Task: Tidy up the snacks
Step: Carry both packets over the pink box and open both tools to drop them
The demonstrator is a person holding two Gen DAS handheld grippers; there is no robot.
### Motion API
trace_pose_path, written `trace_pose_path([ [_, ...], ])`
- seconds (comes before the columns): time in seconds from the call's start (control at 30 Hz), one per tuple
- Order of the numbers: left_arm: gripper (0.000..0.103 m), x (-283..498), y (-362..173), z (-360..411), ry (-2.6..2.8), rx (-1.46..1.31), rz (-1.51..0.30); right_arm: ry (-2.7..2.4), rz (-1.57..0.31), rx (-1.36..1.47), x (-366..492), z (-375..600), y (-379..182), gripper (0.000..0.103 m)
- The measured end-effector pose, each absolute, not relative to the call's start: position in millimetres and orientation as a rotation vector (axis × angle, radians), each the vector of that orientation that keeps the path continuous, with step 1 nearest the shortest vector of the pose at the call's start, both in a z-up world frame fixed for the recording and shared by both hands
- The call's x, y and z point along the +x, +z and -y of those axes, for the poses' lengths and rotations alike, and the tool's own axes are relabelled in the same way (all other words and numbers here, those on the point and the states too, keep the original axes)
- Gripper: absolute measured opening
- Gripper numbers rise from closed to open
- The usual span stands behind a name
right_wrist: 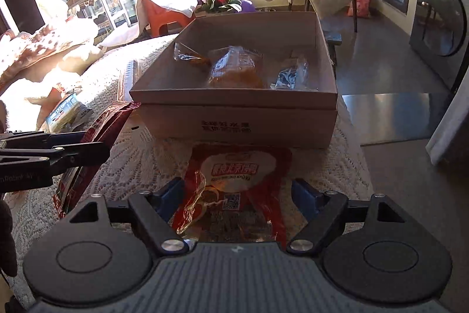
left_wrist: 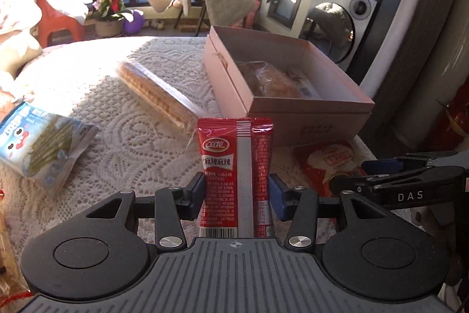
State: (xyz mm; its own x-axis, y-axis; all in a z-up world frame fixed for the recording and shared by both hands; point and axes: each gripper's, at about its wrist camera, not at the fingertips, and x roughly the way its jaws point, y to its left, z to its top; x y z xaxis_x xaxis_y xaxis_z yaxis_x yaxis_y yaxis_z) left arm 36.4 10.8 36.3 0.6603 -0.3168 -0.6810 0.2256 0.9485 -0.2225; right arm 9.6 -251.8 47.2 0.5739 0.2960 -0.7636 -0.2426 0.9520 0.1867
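My left gripper is shut on a red spicy-snack packet, held upright above the lace cloth; it also shows in the right wrist view. My right gripper is open, its blue pads either side of a red and white roast-duck packet lying on the cloth before the box; that packet also shows in the left wrist view. The open pink cardboard box holds a few wrapped snacks, including a bread bag. The box also shows in the left wrist view.
A long wafer pack lies on the cloth left of the box. A blue and white snack bag lies at the left. The table edge drops off right of the box, with a washing machine beyond.
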Motion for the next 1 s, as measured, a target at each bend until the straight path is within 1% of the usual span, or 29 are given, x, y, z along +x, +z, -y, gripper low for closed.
trace_pose_path([
  [0.07,0.051,35,35,-18,-0.303,-0.153,-0.786,0.304,-0.896,0.039,10,242,39,0.083],
  [0.13,0.051,31,37,-23,-0.300,-0.156,-0.777,0.287,-0.872,-0.034,6,226,33,0.091],
  [0.2,0.051,28,36,-21,-0.302,-0.153,-0.776,0.263,-0.838,-0.114,3,211,27,0.094],
  [0.27,0.051,25,37,-18,-0.304,-0.148,-0.777,0.261,-0.833,-0.100,4,210,27,0.094],
  [0.3,0.051,23,37,-17,-0.305,-0.145,-0.775,0.262,-0.837,-0.095,5,211,29,0.089],
  [0.4,0.051,19,39,-16,-0.310,-0.141,-0.774,0.314,-0.840,-0.104,-2,218,45,0.058],
  [0.43,0.051,19,39,-16,-0.309,-0.141,-0.773,0.328,-0.832,-0.106,-5,218,49,0.056],
  [0.57,0.051,16,42,-14,-0.321,-0.152,-0.767,0.351,-0.765,-0.163,-25,216,67,0.054],
  [0.63,0.050,14,54,-16,-0.357,-0.176,-0.741,0.371,-0.746,-0.131,-29,223,83,0.054],
  [0.67,0.050,14,63,-16,-0.372,-0.182,-0.720,0.383,-0.712,-0.112,-30,229,100,0.053],
  [0.7,0.050,16,81,-14,-0.388,-0.184,-0.676,0.382,-0.677,-0.106,-30,232,113,0.053],
  [0.87,0.051,38,168,6,-0.451,-0.128,-0.427,0.336,-0.431,-0.081,-7,251,220,0.054],
  [0.93,0.051,53,188,17,-0.485,-0.130,-0.361,0.316,-0.384,-0.066,9,255,247,0.054],
  [1.0,0.053,75,195,25,-0.506,-0.151,-0.337,0.304,-0.375,-0.042,27,256,264,0.054],
])
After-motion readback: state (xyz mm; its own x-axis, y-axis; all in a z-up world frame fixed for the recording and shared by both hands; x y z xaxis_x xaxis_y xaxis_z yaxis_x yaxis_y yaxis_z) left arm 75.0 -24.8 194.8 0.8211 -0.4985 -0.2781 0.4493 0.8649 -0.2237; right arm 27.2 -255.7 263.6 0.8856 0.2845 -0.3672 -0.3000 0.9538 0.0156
